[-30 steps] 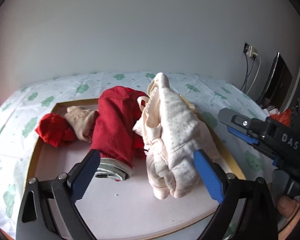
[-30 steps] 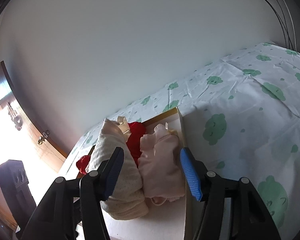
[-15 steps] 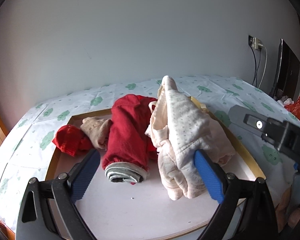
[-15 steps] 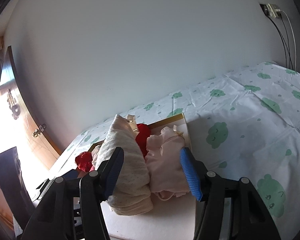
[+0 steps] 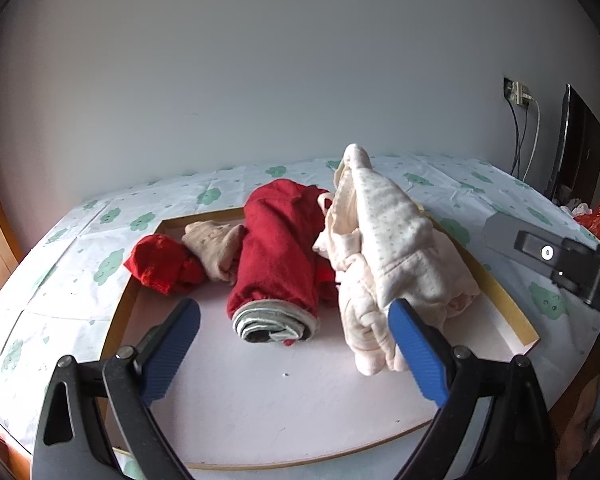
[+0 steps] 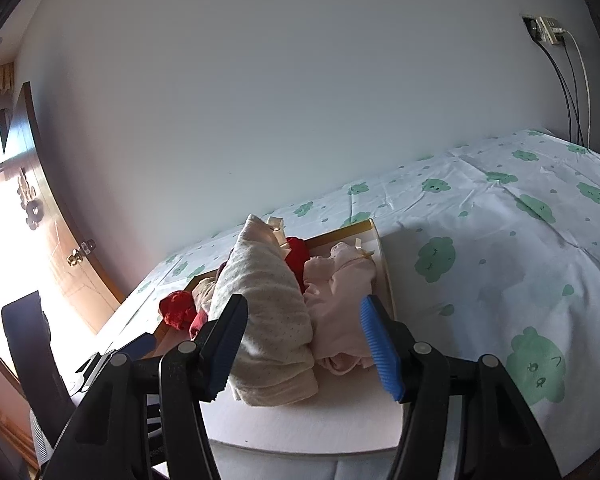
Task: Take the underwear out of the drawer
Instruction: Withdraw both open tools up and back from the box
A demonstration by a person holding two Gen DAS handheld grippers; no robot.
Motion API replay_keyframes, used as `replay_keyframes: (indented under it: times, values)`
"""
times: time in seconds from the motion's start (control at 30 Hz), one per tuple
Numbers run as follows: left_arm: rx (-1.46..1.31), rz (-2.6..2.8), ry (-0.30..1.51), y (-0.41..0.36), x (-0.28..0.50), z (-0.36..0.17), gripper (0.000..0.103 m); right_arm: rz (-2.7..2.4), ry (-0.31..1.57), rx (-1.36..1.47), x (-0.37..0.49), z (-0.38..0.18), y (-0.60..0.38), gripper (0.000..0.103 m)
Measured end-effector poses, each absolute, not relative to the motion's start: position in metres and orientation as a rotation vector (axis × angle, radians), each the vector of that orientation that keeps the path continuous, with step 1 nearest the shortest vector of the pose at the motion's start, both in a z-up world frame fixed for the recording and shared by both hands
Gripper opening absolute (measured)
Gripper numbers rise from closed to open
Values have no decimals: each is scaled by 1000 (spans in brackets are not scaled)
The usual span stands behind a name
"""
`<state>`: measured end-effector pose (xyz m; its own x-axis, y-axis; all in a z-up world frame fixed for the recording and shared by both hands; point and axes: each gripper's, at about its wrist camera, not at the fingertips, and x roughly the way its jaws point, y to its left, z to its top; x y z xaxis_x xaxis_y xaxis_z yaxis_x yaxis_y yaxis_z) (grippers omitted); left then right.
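An open drawer [image 5: 496,292] with a white floor holds folded underwear. A cream dotted piece [image 5: 388,236] stands at the right, a rolled red piece [image 5: 280,248] in the middle, a beige piece [image 5: 214,246] and a small red piece [image 5: 160,264] at the left. My left gripper [image 5: 294,354] is open and empty in front of the red roll. My right gripper [image 6: 304,350] is open and empty, just short of the cream piece [image 6: 260,304] and a pale pink piece [image 6: 340,300] beside the drawer's right wall [image 6: 384,264].
A bed sheet [image 6: 500,240] with green cloud prints surrounds the drawer. A white wall stands behind. A socket with hanging cables [image 6: 572,80] is at the far right. A wooden door [image 6: 40,240] is at the left. The right gripper's body [image 5: 560,264] shows in the left wrist view.
Both grippers have drawn back and tilted up a little, so more of the drawer and wall shows. The clothes have not moved. Both jaws stay open.
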<state>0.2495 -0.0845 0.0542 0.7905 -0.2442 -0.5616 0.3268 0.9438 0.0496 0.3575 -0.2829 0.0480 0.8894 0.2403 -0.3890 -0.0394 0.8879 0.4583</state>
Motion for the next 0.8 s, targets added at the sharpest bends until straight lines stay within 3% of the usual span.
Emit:
replay_keyframes:
  times: [0.8]
  values:
    - [45, -326, 609, -47, 208, 41, 97, 235, 520, 378, 309, 51, -252, 62]
